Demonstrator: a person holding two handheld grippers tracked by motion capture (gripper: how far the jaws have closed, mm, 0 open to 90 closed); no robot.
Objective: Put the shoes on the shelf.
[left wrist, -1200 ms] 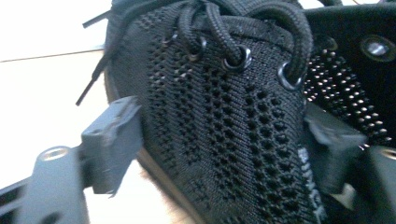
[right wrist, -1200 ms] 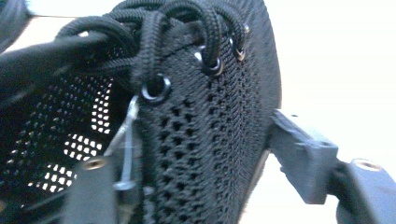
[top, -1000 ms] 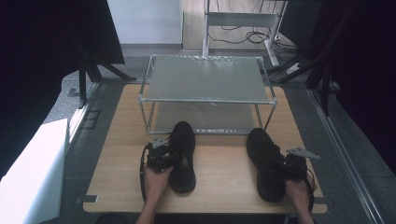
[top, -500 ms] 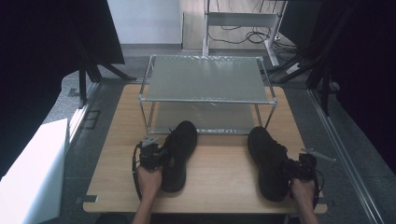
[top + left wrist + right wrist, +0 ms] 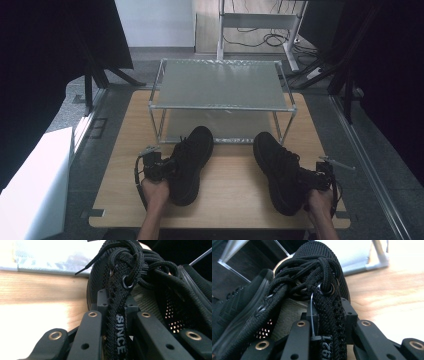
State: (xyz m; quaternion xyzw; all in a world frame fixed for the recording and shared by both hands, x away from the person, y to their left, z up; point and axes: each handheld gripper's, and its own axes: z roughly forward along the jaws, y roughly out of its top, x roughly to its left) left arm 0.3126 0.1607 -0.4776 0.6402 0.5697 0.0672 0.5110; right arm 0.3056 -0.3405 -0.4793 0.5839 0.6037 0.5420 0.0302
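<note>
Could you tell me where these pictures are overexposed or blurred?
Left gripper view: the tabletop is blown out to white at lower left, and the rack behind is soft. Right gripper view: the wood at right is washed out and blurred. High view: evenly lit, dark at the sides.

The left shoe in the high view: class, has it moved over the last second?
Yes. The left shoe, clamped in the left hand-held gripper, has swung its heel left and toward the table's near edge, toe still by the rack.
</note>
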